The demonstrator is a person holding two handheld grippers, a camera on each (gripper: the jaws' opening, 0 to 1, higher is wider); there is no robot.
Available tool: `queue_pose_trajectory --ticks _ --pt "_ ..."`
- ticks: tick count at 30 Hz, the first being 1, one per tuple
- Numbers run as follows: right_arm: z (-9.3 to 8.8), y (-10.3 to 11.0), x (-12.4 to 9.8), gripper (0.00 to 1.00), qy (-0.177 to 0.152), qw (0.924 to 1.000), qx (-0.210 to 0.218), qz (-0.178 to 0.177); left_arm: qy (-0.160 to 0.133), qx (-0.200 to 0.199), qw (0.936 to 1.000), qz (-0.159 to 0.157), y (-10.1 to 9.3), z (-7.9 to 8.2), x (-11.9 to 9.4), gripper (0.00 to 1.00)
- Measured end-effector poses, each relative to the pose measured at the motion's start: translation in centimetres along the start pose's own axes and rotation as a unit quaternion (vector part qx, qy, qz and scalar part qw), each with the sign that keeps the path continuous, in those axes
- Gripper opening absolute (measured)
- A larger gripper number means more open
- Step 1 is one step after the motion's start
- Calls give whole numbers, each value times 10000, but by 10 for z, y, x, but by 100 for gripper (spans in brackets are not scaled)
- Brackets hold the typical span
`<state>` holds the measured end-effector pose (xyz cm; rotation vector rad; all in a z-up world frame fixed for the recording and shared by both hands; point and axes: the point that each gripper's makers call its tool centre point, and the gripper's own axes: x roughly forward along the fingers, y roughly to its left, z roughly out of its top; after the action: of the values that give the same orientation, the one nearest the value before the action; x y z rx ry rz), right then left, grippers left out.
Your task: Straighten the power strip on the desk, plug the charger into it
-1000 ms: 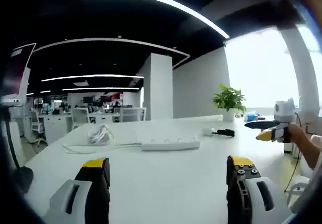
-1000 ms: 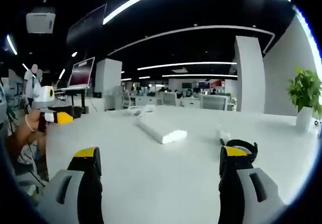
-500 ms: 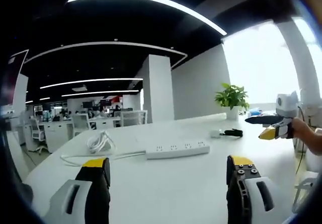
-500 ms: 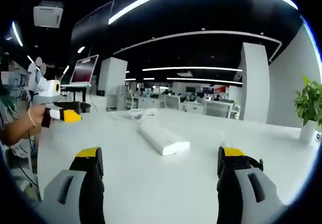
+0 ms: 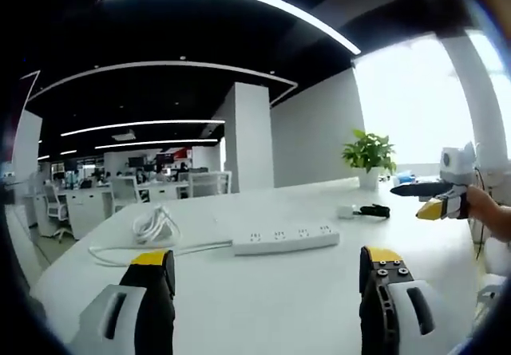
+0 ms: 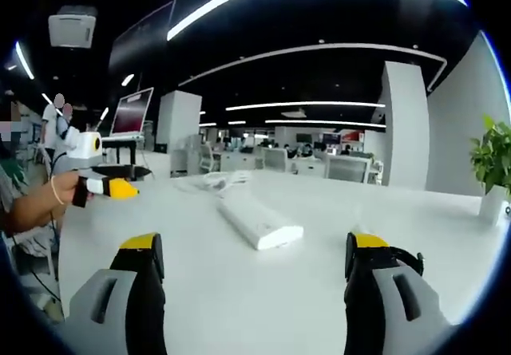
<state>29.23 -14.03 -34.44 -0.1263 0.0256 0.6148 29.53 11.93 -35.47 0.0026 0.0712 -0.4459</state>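
With both tongs held apart and empty, the power strip is best gripped by its ends and squared to the tabletop edge.

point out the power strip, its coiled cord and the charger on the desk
power strip (image 5: pixel 286 239): left gripper view, on its top face with the sockets
coiled cord (image 5: pixel 154 224): left gripper view, on the white loops beyond the strip's left end
charger (image 5: pixel 346 211): left gripper view, on its white body beside the black cable

White power strip flat, charger beside
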Motion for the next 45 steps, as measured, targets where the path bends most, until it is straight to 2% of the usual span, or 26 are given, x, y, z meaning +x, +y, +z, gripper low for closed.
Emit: queue_pose_trajectory --ticks 6,10,16,25,31,41,45 --pt "0 -7 10 93 44 9999 106 -9 40 8 10000 35 11 1 9 98" --pt "1 -14 17 93 50 9999 -5 -103 5 46 9999 99 21 3 16 98" --pt "-2 -15 26 93 89 9998 -83 -128 110 86 9998 131 32 -3 28 98" --pt "-14 -18 39 92 228 9997 -2 -132 98 43 9999 33 35 0 40 98" --pt "-16 -16 47 91 205 9996 -108 -151 114 93 9999 -18 41 -2 51 96" --pt "-19 -6 65 93 200 9995 -231 42 149 187 9996 -160 41 -7 73 96" --pt "-18 -2 70 92 144 9996 -175 172 27 226 9996 -183 42 -4 80 96"
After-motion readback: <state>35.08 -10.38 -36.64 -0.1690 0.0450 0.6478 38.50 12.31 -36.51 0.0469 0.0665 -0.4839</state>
